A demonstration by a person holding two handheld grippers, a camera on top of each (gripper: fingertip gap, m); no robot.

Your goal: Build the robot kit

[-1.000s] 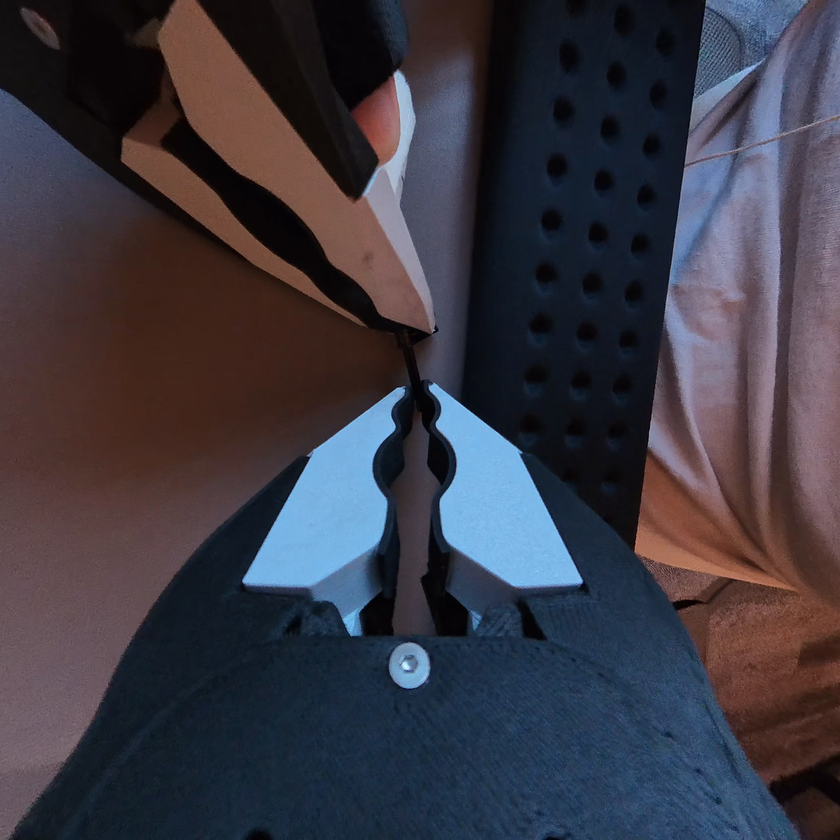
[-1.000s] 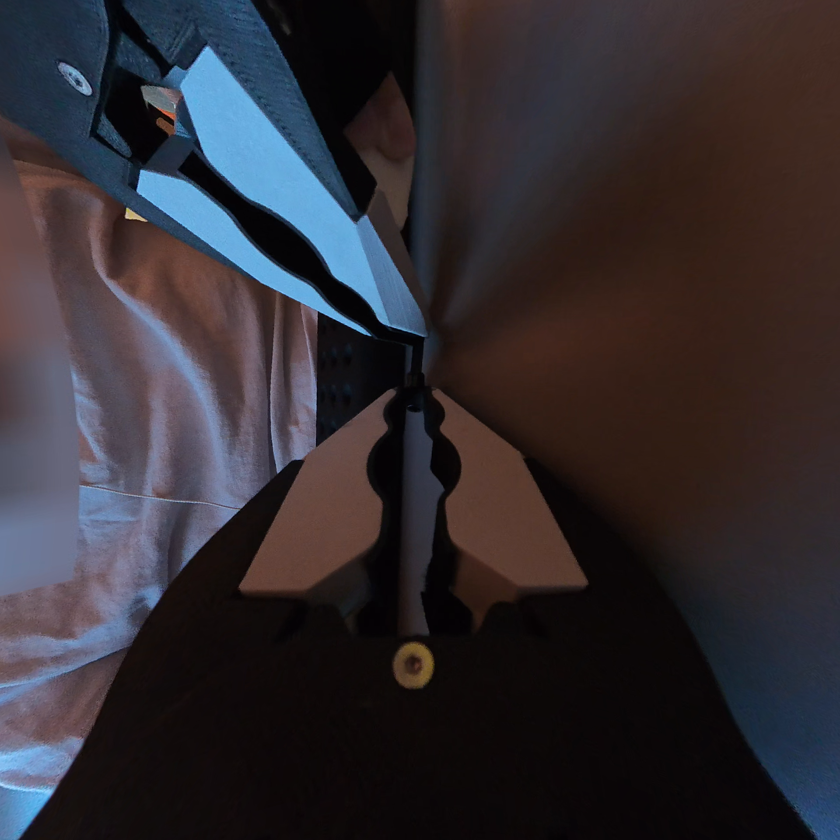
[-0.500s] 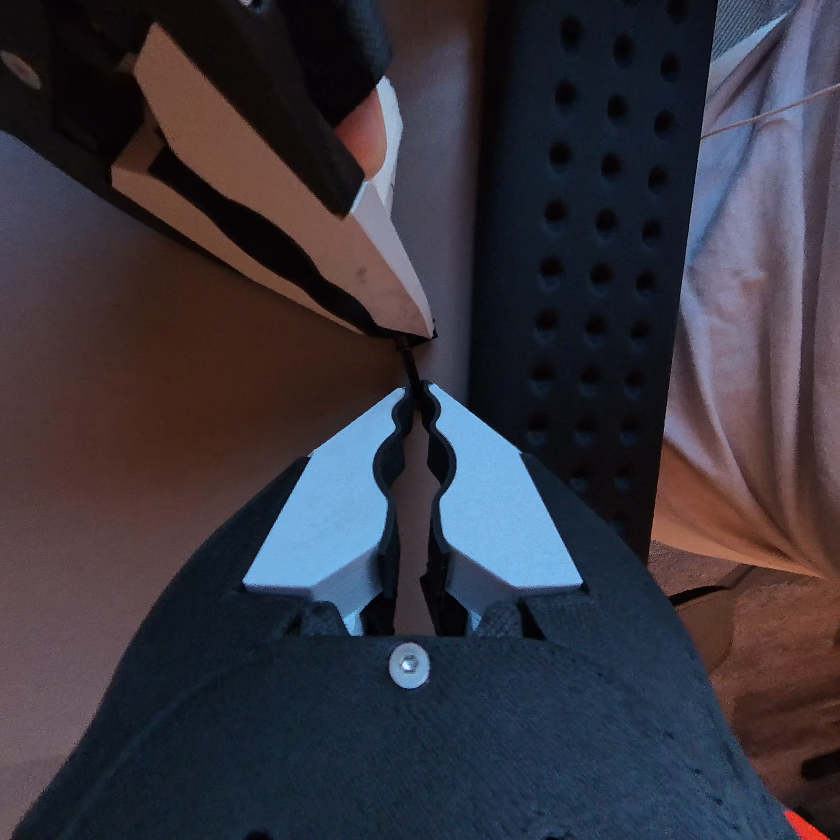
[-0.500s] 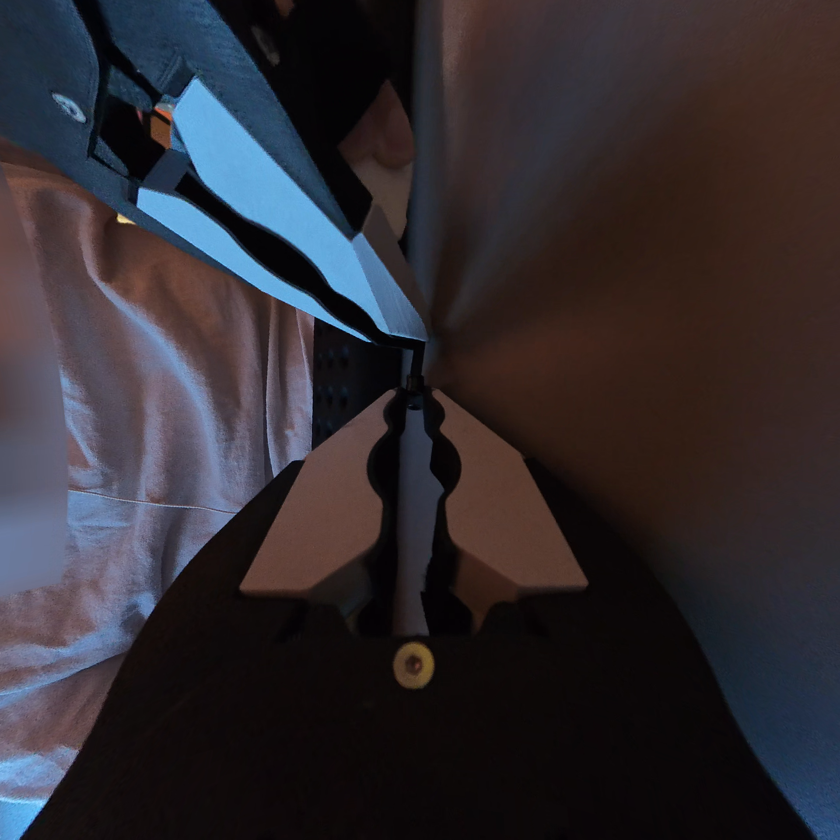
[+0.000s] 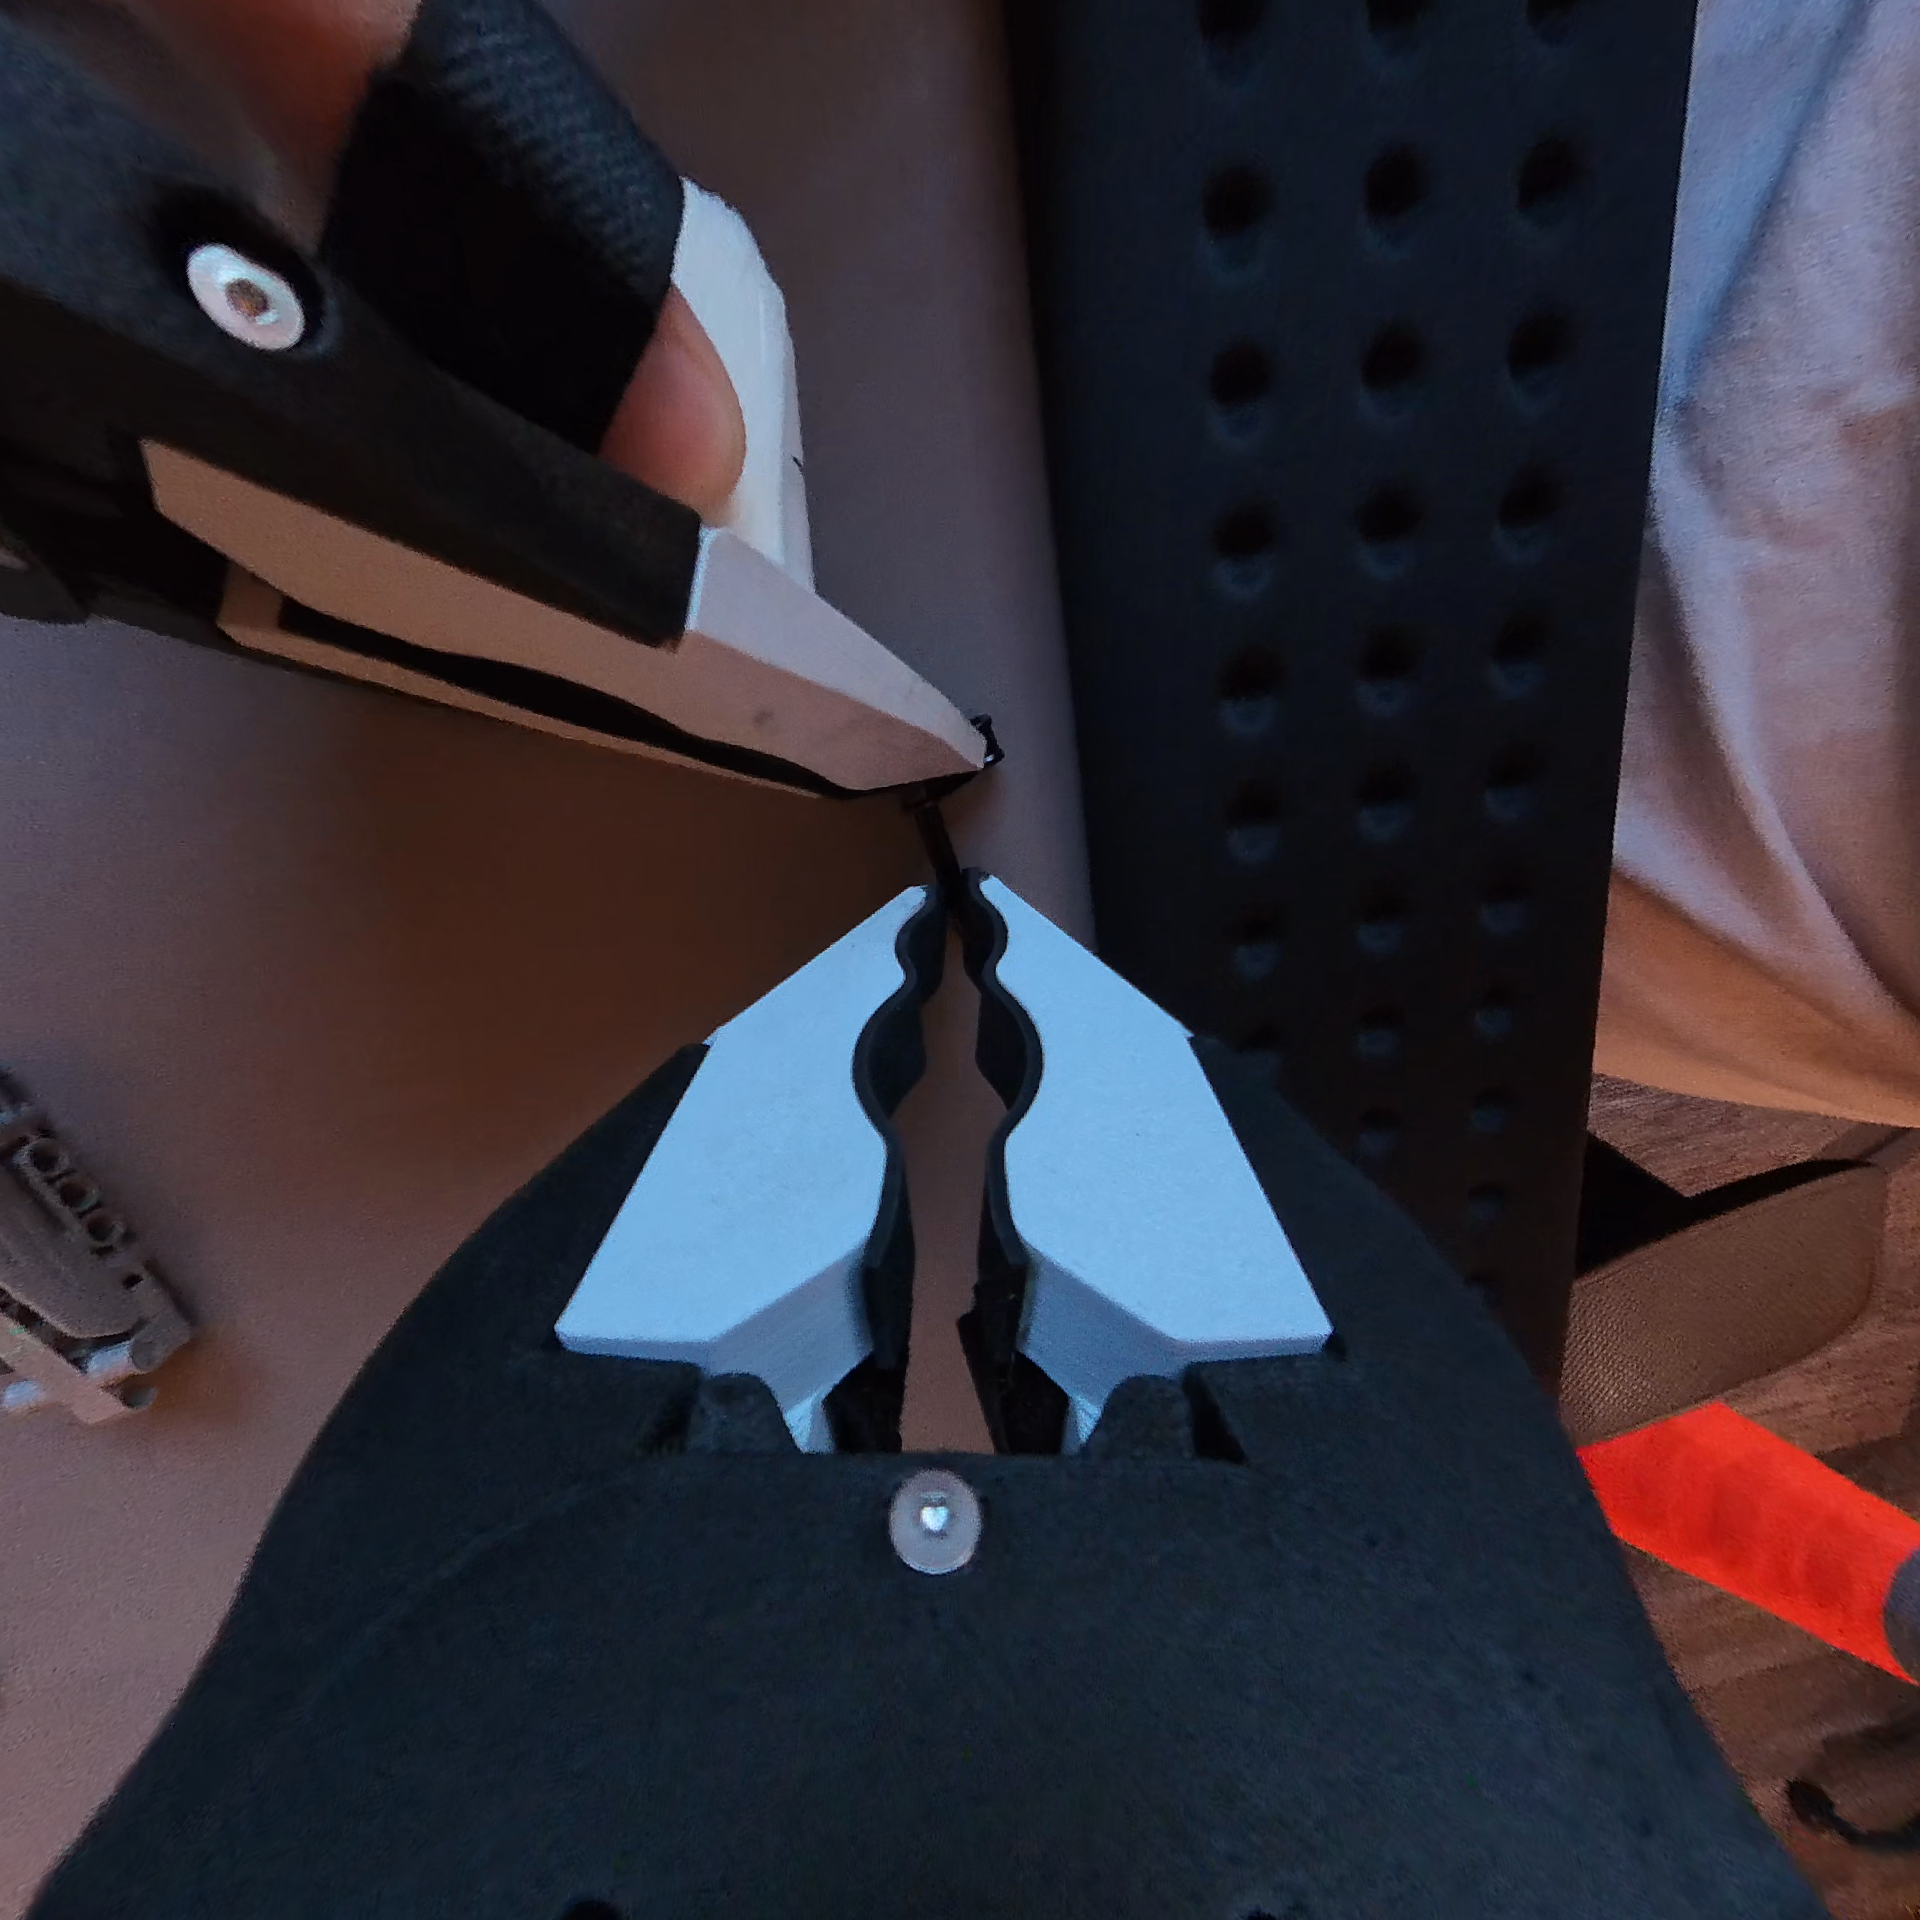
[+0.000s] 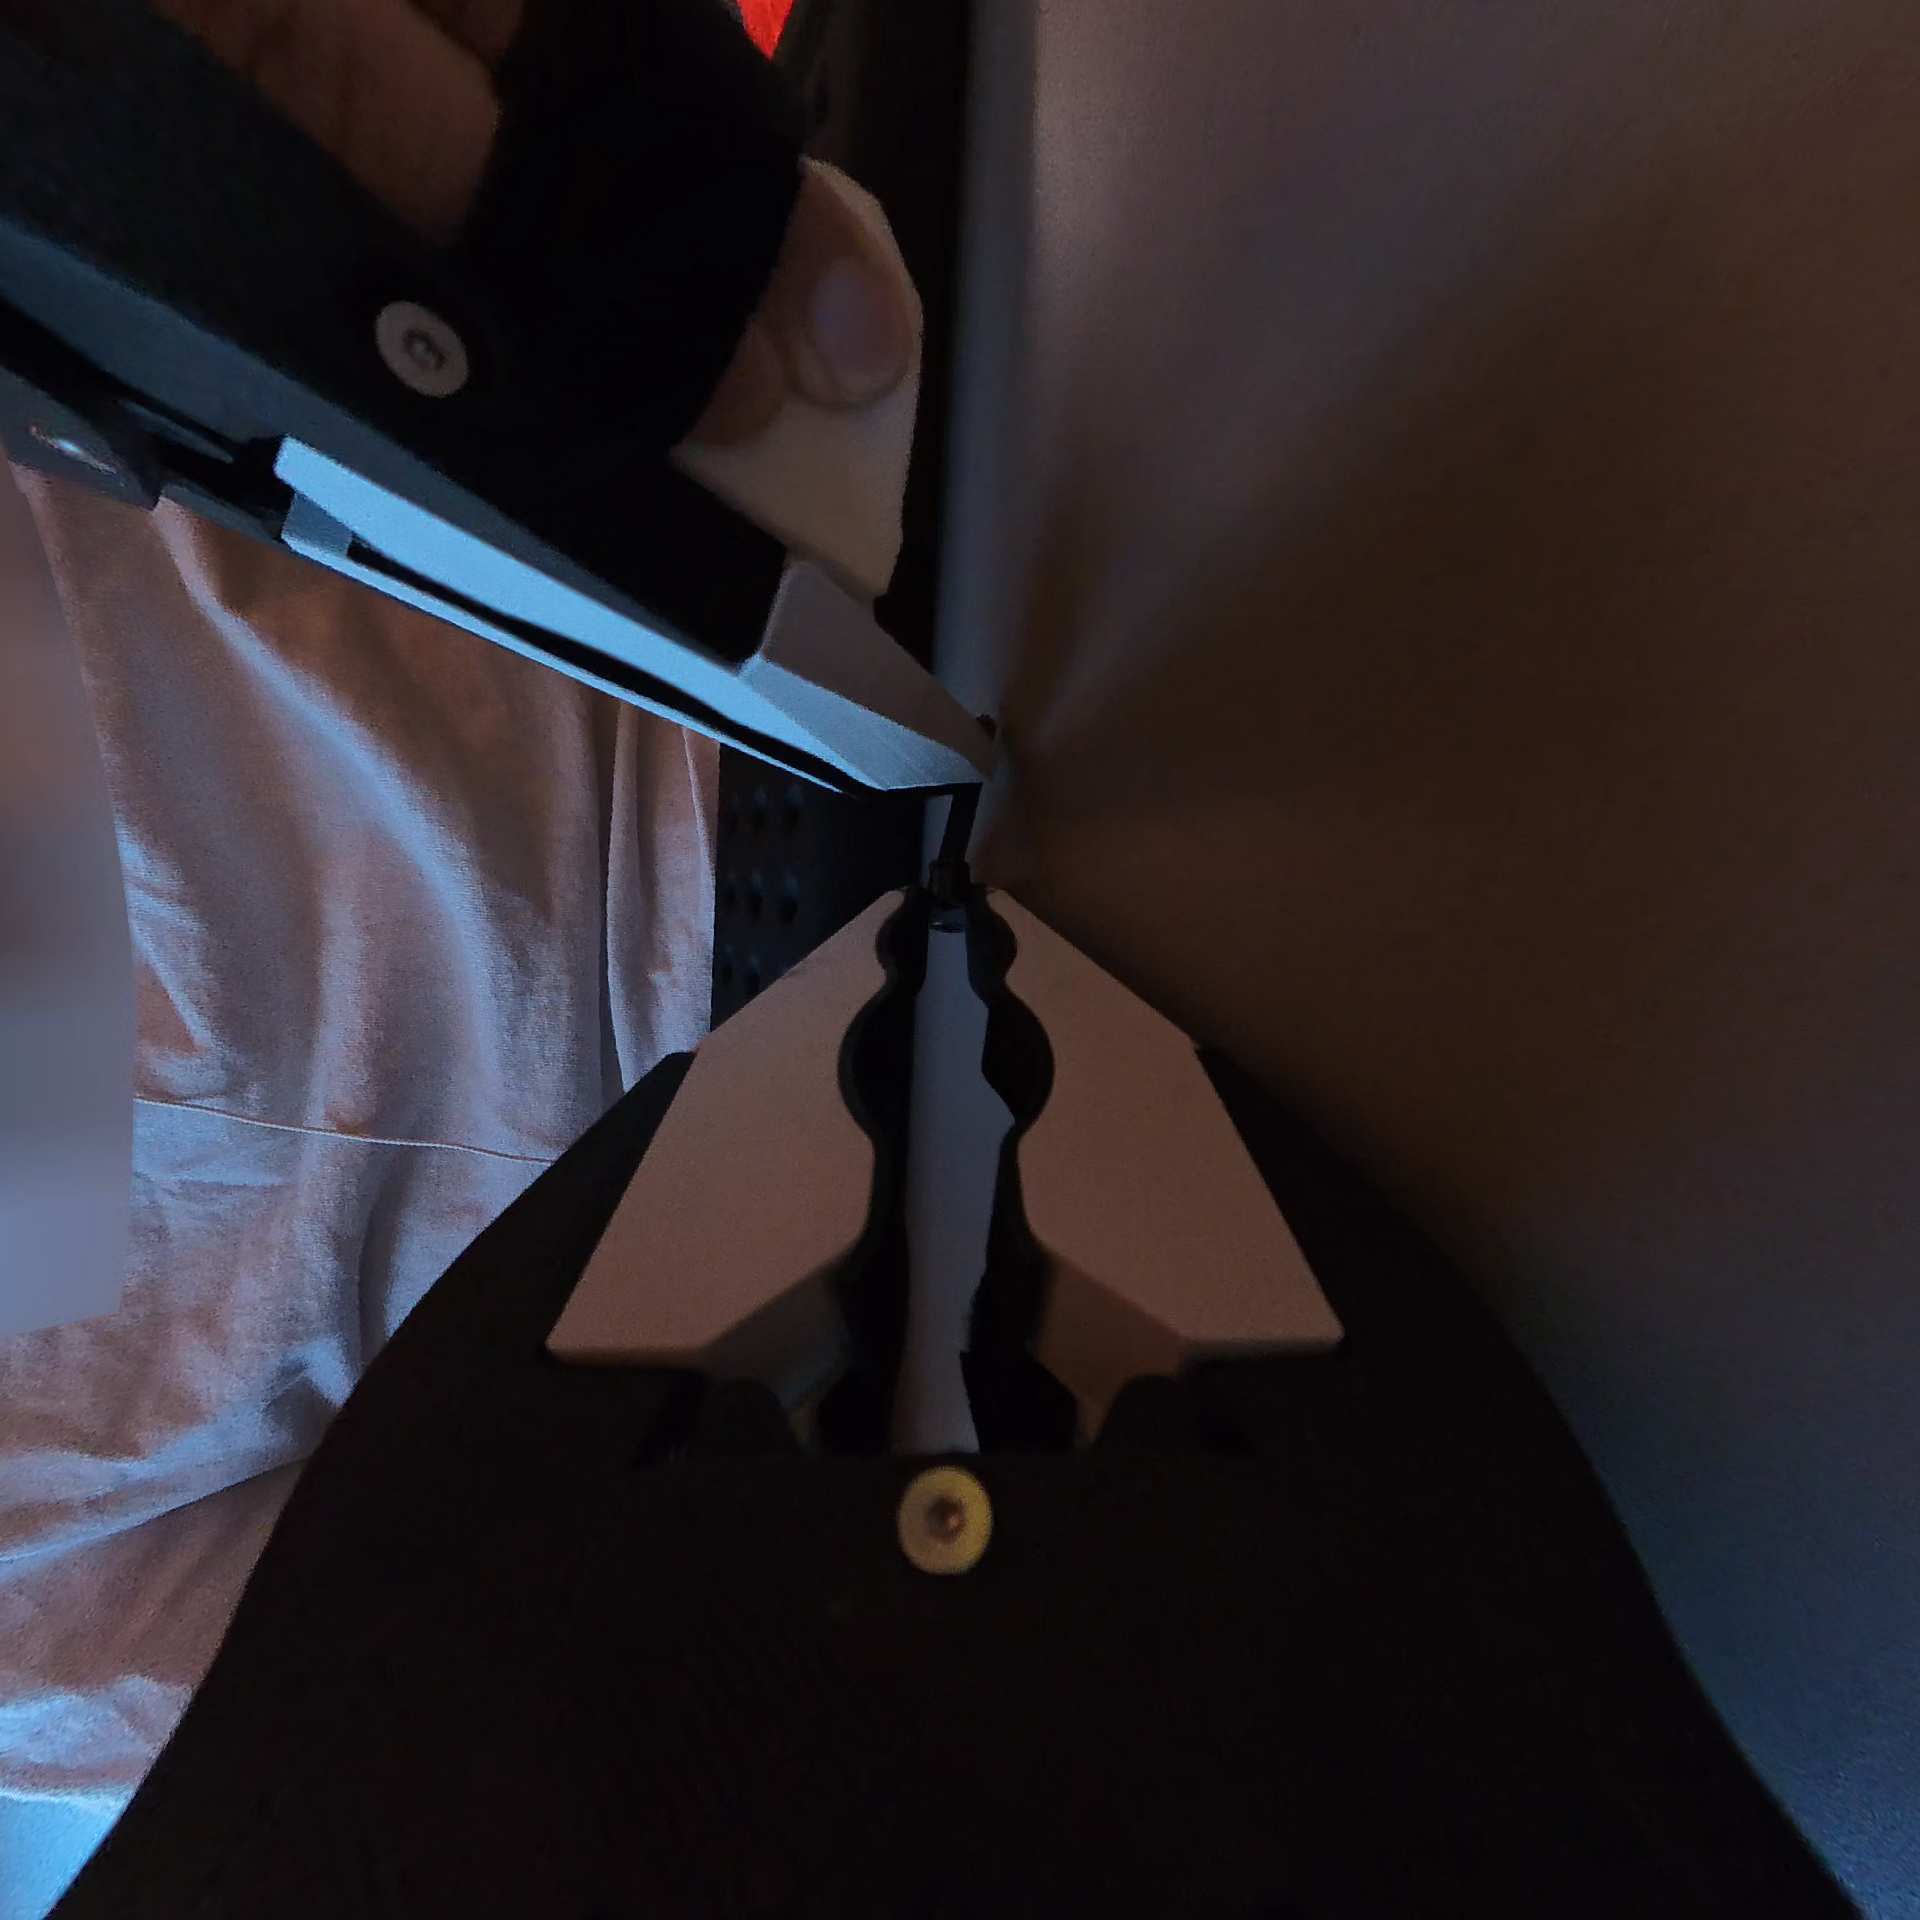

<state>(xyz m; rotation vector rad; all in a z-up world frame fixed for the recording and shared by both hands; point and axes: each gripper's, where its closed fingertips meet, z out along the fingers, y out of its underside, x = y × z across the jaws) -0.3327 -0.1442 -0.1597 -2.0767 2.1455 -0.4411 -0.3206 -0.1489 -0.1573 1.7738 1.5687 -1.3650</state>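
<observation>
Left gripper: fingertips pinched together on the near end of a thin black pin. Right gripper, entering from the upper left of the left wrist view, has its tips clamped on the pin's far end; the pin spans the short gap between both sets of tips, above a pale table surface. A bare fingertip rests on the right gripper's body. Black perforated panel stands just right of the tips. Grey beam piece lies on the table, far left
</observation>
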